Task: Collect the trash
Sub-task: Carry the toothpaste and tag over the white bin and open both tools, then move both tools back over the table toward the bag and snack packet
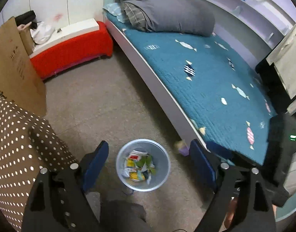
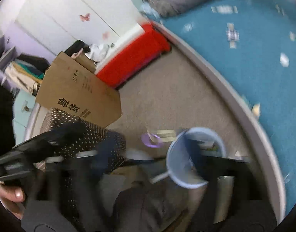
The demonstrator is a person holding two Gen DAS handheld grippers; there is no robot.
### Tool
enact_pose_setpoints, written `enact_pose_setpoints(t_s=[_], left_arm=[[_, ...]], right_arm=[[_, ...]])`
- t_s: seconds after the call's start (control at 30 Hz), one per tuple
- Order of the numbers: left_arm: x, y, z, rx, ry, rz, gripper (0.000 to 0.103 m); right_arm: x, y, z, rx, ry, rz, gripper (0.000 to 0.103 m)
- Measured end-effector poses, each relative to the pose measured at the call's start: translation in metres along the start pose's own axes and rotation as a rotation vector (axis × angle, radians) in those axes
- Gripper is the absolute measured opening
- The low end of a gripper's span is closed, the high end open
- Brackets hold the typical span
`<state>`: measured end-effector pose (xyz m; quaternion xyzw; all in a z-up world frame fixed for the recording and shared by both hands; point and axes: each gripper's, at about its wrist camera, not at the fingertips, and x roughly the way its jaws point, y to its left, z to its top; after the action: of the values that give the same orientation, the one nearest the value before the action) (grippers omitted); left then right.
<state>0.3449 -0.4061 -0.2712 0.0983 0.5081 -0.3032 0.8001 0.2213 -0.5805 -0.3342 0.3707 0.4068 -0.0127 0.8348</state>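
A pale blue waste bin [image 1: 121,171] stands on the carpet, holding several crumpled wrappers [image 1: 138,164]. My left gripper [image 1: 149,144] hangs above it, open, its blue pads on either side of the bin and nothing between them. A small purple and yellow piece [image 1: 181,147] shows blurred beside the bed's edge; I cannot tell whether it lies on the floor. In the right wrist view, which is smeared, my right gripper [image 2: 151,154] is open and empty. Its right finger [image 2: 196,154] overlaps the bin [image 2: 170,164], and the purple piece [image 2: 152,139] sits just left of the bin.
A bed with a teal cover [image 1: 215,73] and a grey duvet [image 1: 167,9] runs along the right. A red-covered bench [image 1: 74,52] stands at the back, a cardboard box [image 1: 14,73] and a brown dotted cushion [image 1: 16,139] on the left. A hand [image 2: 10,193] holds the other gripper.
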Motion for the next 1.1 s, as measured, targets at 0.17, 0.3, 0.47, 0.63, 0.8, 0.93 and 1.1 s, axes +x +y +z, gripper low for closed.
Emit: enact_pose_setpoints(t_s=[0.17, 0.3, 0.47, 0.63, 0.8, 0.93, 1.1], left_arm=[[-0.012, 0.006, -0.003, 0.015, -0.03, 0.033, 0.089], [-0.037, 0.012, -0.006, 0.02, -0.09, 0.041, 0.091], [-0.072, 0.017, -0.014, 0.036, -0.161, 0.046, 0.092], [-0.109, 0.028, -0.027, 0.043, -0.23, 0.059, 0.094], [-0.145, 0.047, -0.042, 0.036, -0.293, 0.083, 0.094], [-0.169, 0.067, -0.053, 0.016, -0.328, 0.096, 0.095], [-0.197, 0.101, -0.071, -0.003, -0.368, 0.143, 0.095]], right_arm=[[0.011, -0.022, -0.009, 0.079, 0.045, -0.013, 0.085], [0.002, -0.019, -0.011, 0.071, 0.025, -0.057, 0.095], [-0.014, -0.001, -0.009, 0.05, -0.02, -0.1, 0.097], [-0.032, 0.033, -0.006, -0.013, -0.072, -0.121, 0.097], [-0.048, 0.074, -0.007, -0.093, -0.121, -0.135, 0.097], [-0.054, 0.111, -0.009, -0.159, -0.148, -0.152, 0.097], [-0.057, 0.16, -0.015, -0.228, -0.175, -0.157, 0.097]])
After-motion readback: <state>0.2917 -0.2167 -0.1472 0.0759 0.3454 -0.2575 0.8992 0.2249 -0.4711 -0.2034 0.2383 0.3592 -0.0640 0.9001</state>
